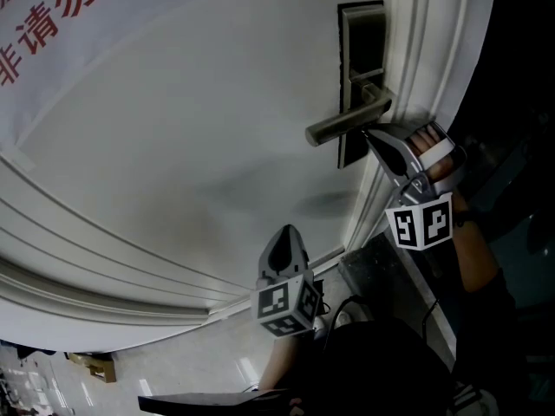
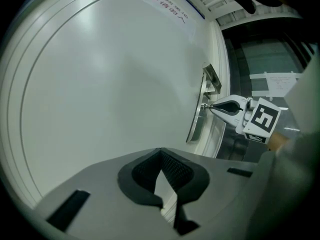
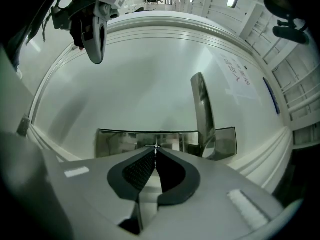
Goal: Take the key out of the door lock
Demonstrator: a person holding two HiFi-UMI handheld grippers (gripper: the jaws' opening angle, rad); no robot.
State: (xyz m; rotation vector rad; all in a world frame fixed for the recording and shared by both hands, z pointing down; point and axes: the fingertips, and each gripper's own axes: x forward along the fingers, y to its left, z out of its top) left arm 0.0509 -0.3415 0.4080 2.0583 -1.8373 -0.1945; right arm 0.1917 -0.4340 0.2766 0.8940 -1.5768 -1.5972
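Note:
The metal lock plate (image 1: 360, 42) with its lever handle (image 1: 347, 121) sits on a white door (image 1: 173, 146). Just below the handle, my right gripper (image 1: 368, 134) points level at the plate, shut on the key. The key (image 2: 204, 105) shows in the left gripper view as a small metal stub between the right gripper (image 2: 209, 106) and the plate (image 2: 198, 126). In the right gripper view it is a thin bright sliver (image 3: 155, 146) at the closed right gripper (image 3: 155, 149). My left gripper (image 1: 286, 230) hangs lower left, away from the lock, shut and empty.
The moulded door frame (image 1: 425, 68) runs close to the right of the lock. A paper notice with red characters (image 1: 52, 16) hangs on the door at upper left. The person's arm and dark clothing (image 1: 390, 362) fill the lower right.

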